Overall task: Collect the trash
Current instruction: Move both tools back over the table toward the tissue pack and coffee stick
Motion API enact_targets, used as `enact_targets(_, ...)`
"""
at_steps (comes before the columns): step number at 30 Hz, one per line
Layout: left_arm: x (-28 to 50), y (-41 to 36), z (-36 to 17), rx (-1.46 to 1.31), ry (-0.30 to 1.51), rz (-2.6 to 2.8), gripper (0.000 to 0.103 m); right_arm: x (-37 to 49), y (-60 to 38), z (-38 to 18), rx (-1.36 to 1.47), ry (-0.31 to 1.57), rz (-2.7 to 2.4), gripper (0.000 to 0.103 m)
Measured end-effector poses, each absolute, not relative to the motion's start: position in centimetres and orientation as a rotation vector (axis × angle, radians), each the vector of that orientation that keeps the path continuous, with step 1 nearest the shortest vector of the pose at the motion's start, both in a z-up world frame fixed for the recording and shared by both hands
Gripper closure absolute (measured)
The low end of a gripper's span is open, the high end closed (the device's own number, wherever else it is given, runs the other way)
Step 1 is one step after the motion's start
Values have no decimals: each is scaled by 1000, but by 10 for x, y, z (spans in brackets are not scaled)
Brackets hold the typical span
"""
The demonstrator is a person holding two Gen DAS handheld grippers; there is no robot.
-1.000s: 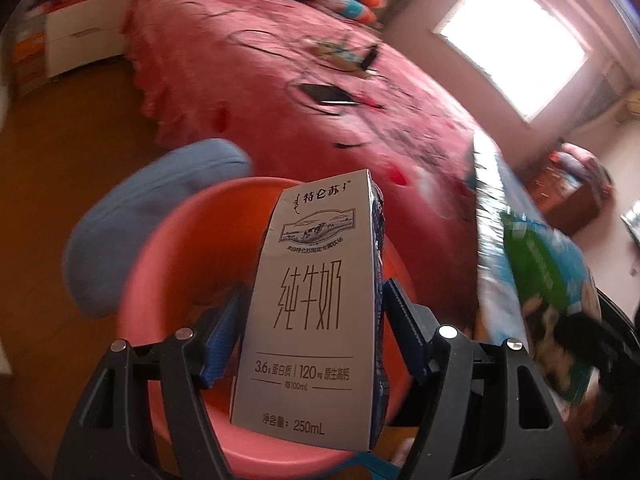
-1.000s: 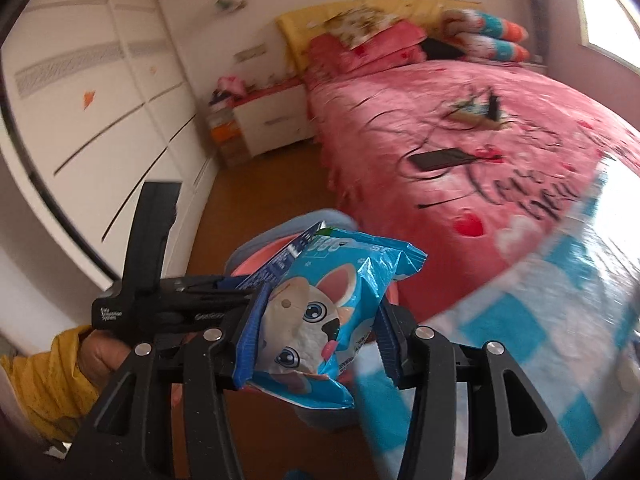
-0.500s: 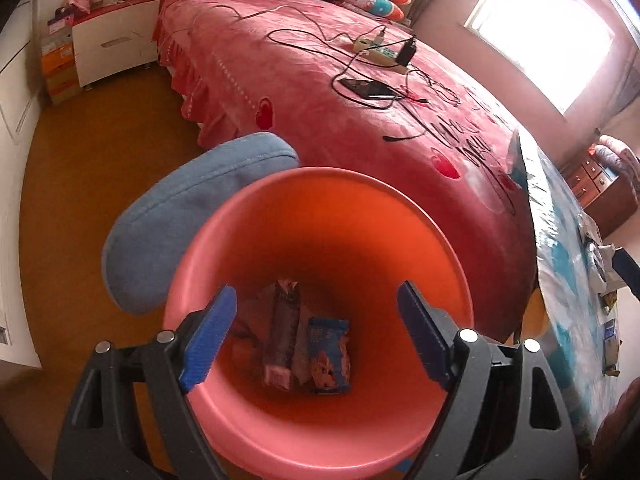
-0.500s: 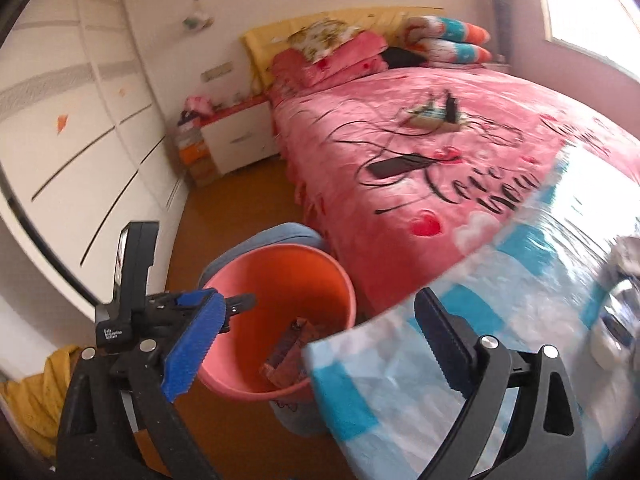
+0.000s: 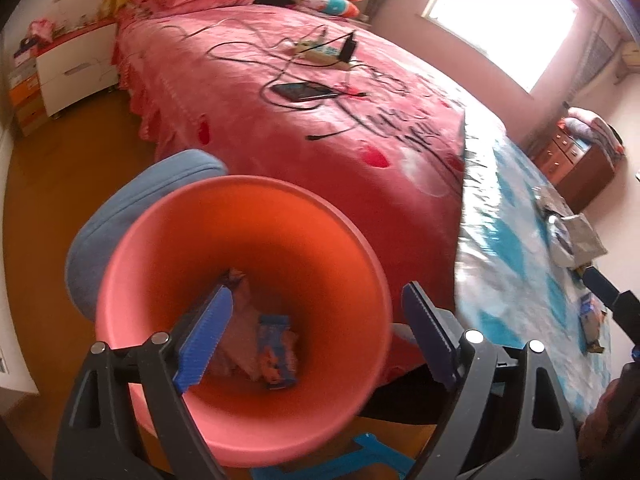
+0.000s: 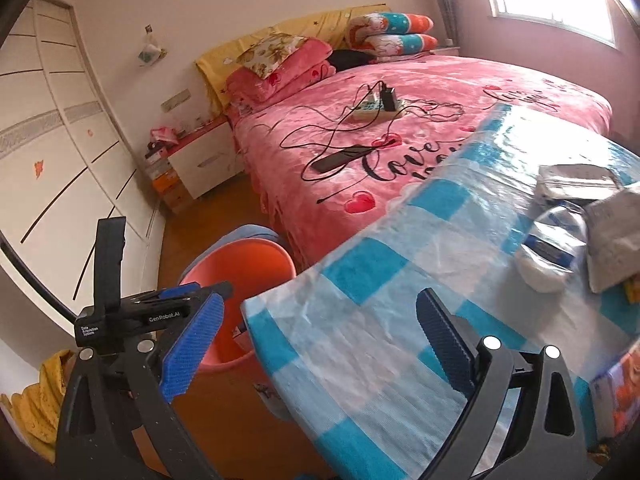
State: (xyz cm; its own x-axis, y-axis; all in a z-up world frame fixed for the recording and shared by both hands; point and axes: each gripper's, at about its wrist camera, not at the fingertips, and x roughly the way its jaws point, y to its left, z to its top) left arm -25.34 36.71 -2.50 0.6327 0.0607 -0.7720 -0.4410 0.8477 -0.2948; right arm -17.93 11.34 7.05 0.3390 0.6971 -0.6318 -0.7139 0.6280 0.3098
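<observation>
"GenRobot.AI" printed on left tool [image 6: 200,320]; bedspread [image 6: 400,152] reads "love".

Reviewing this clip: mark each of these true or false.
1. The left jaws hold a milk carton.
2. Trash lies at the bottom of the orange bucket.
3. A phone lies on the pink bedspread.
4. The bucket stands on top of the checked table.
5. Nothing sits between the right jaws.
1. False. The left gripper has nothing between its jaws, which are opening above the orange bucket.
2. True. Wrappers lie inside it.
3. True. The phone lies among cables on the pink bedspread.
4. False. It stands on the floor beside the checked table.
5. True. The right gripper is empty, jaws wide over the table edge.
</observation>
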Motion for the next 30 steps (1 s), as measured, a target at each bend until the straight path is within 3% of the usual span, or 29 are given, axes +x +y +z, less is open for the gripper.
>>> enact_targets(30,-201,230,23,-284,867,97,15,-171,-2,91,32,647,715,7)
